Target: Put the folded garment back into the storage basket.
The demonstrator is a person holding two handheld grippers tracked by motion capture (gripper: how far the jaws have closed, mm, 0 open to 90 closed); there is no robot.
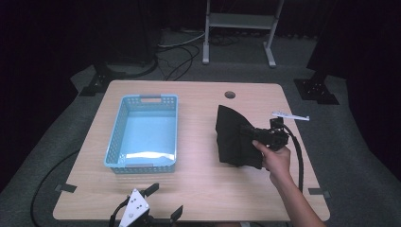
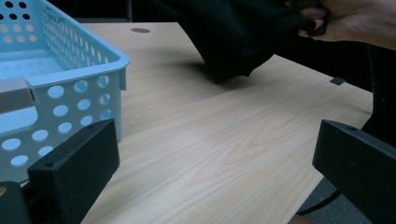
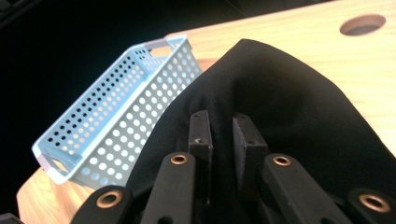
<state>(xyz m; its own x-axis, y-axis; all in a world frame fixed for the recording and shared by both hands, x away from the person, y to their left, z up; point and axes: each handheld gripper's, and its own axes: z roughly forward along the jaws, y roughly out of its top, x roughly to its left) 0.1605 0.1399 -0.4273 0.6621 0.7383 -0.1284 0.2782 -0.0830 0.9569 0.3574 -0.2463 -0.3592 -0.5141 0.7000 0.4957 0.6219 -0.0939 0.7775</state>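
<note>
A black cloth [image 1: 234,137] hangs lifted over the right half of the wooden table [image 1: 198,189], held up by my right gripper [image 1: 250,135], which is shut on a fold of it. In the right gripper view the cloth [image 3: 289,107] drapes over the two jaws, which pinch the fabric between them [image 3: 222,135]. A light blue perforated basket [image 1: 144,133] stands empty on the left half of the table. My left gripper [image 1: 163,202] rests open at the table's front edge, with its wide-apart jaws pointing at the basket's corner [image 2: 79,70] and the cloth [image 2: 238,37].
A round cable hole [image 1: 230,94] sits near the table's far edge. A small white strip [image 1: 290,115] lies at the right, behind the hand. Cables and a metal stand [image 1: 239,28] are on the dark floor beyond.
</note>
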